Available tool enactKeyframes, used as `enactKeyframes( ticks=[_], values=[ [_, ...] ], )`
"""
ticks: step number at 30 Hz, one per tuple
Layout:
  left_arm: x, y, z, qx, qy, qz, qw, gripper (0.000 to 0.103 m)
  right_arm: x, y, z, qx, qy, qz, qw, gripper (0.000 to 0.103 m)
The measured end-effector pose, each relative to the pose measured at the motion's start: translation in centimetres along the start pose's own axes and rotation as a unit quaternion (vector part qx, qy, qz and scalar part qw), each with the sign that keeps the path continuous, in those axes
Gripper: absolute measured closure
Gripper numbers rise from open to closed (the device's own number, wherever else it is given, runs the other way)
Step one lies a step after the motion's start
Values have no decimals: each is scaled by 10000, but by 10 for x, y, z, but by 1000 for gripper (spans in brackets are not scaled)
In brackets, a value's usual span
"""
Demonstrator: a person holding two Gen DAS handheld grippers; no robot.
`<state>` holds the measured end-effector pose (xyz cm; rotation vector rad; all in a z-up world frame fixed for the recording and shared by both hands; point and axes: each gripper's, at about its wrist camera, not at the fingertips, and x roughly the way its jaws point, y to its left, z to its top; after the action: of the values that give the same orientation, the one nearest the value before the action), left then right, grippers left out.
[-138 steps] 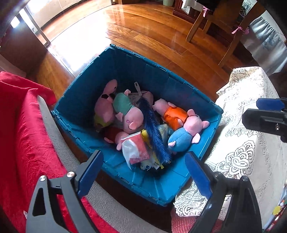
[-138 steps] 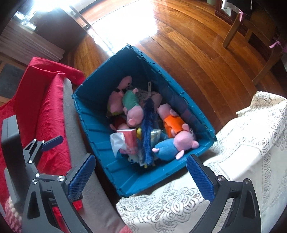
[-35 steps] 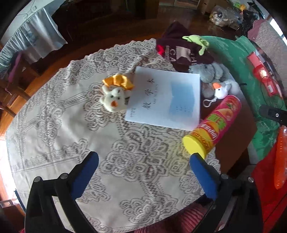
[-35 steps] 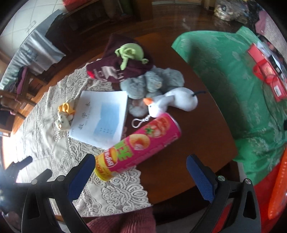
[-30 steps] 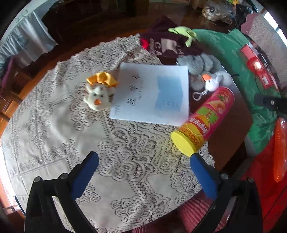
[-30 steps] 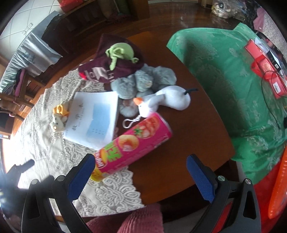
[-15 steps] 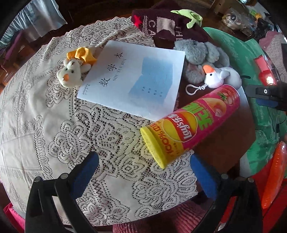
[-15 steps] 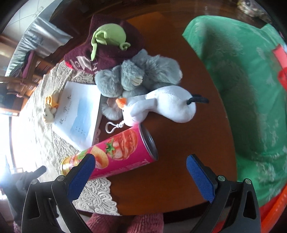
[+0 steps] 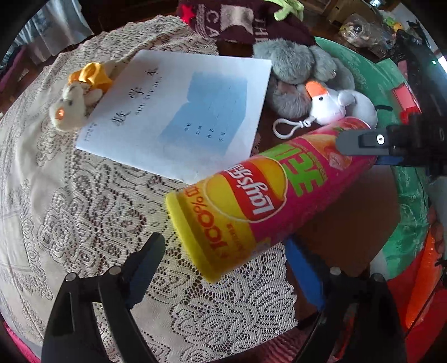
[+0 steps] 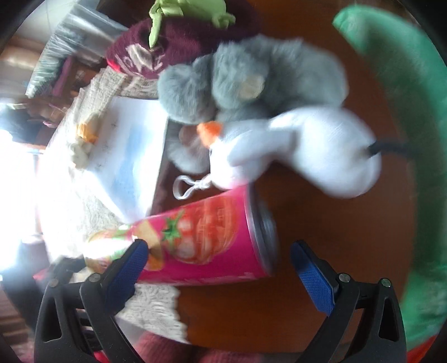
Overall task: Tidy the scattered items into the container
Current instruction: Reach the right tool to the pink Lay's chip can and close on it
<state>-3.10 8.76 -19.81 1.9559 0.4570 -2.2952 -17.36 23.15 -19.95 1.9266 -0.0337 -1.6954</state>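
A pink chip can [image 9: 265, 198] with a yellow lid lies on its side across the lace cloth's edge. My left gripper [image 9: 223, 265] is open, its jaws on either side of the lid end. My right gripper [image 10: 218, 268] is open over the can's metal end [image 10: 206, 243]. The right gripper also shows in the left wrist view [image 9: 374, 150], at the can's far end. Beside the can lie a white goose plush [image 9: 338, 106], a grey plush [image 9: 293, 67], a white notebook [image 9: 178, 111] and a small cream plush with a yellow bow [image 9: 72, 103]. The container is out of view.
A maroon knit hat with a green toy [image 9: 245, 19] lies at the far side of the table. A green cloth [image 10: 413, 134] covers the right part. The brown table top [image 10: 321, 229] shows between. The right wrist view is blurred.
Both grippers have moved closer and lower toward the chip can. The can now sits between the left jaws, and the right gripper has come over its metal end.
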Motion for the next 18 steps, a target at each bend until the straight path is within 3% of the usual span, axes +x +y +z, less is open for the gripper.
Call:
enactKeyframes(
  ticks=[3,5,10,12,15,17,18],
  values=[
    [10,-7,-3,207,56,186,9996,37,4,0,-1,22,-73,150,9999,2],
    [12,-5,-4,215,59,181,9996,38,4,1,-1,-15,-95,153,9998,2],
    [6,6,-8,124,162,167,9997,36,-6,9,-3,-451,-224,-18,9987,0],
    [1,10,-11,207,127,345,9991,24,-17,12,-7,-754,-280,-52,9967,0],
    [-3,15,-10,135,59,335,9993,24,-24,5,-9,-762,-126,-89,9970,1],
    [-9,19,-7,-12,-82,285,9996,24,-25,-1,-9,-649,-121,-41,9978,3],
    [-12,20,-6,-76,-138,248,9996,24,-28,-2,-8,-606,-190,-40,9980,9]
  ],
)
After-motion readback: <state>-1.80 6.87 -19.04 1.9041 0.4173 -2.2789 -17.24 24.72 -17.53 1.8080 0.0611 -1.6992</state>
